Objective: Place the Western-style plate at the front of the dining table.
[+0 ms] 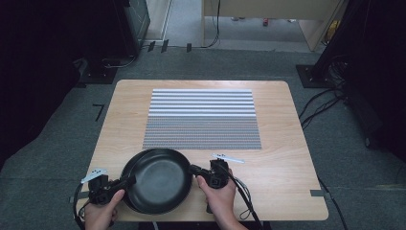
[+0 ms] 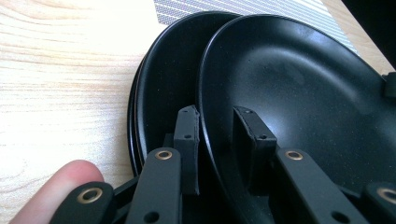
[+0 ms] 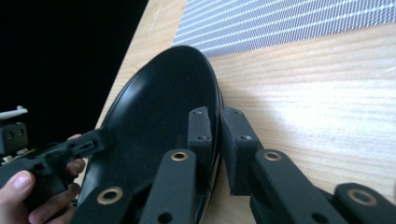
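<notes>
A: Where is the top plate (image 1: 160, 179) sitting?

B: At the near edge of the bench (image 1: 287, 191), just short of the striped mat (image 1: 202, 119). It's the upper one of a black stack; a lower plate (image 2: 161, 93) shows beneath it in the left gripper view.

A: And the grippers?

B: The left hand-held gripper (image 1: 128, 181) is clamped narrowly on the top plate's left rim. The right hand-held gripper (image 1: 193, 170) has its jaws astride the right rim, but a sliver of gap shows, so I judge it slack.

A: The risk?

B: If only one side grips, a lift could tip the plate and let it slide or clatter onto the one below. A rim pinch on glossy ware may also slip.

A: Which way does it point?

B: It's round, with no long axis; it lies flat, hollow upward. The grip line runs left to right.
</notes>
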`<action>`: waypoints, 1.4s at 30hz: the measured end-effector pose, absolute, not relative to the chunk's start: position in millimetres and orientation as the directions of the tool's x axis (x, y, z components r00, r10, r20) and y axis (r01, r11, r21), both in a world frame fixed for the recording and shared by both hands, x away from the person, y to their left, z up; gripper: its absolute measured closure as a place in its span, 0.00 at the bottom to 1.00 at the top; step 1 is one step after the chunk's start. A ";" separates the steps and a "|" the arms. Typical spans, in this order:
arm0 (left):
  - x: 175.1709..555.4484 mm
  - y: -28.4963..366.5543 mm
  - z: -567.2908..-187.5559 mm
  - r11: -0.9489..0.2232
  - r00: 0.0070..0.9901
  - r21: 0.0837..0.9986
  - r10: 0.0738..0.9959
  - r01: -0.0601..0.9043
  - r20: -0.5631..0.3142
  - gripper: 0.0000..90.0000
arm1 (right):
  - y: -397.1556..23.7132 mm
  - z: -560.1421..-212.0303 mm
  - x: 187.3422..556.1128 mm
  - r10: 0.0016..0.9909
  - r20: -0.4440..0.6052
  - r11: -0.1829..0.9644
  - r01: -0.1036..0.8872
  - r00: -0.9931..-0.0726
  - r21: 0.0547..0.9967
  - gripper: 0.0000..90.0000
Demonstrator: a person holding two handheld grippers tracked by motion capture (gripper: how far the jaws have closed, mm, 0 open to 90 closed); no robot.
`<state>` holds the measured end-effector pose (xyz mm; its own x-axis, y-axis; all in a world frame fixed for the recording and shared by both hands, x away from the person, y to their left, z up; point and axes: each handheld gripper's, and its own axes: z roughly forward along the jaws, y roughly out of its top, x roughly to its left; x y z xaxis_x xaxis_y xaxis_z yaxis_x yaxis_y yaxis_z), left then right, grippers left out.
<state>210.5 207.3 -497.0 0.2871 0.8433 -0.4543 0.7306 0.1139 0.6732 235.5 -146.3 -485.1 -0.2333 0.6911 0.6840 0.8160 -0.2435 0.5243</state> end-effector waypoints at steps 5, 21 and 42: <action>210.4 207.5 -497.2 0.116 0.286 0.673 0.843 0.731 -0.456 0.79 | -140.9 -489.4 236.0 0.693 0.689 -0.245 0.829 -0.213 0.502 0.91; 210.4 208.2 -497.6 0.131 0.283 0.665 0.832 0.736 -0.477 0.79 | -145.5 -493.7 239.5 0.621 0.773 -0.340 0.843 -0.132 0.416 0.94; 211.1 201.1 -498.5 0.130 0.302 0.652 0.807 0.747 -0.507 0.78 | -157.8 -486.4 235.3 0.625 0.767 -0.329 0.844 -0.142 0.424 0.94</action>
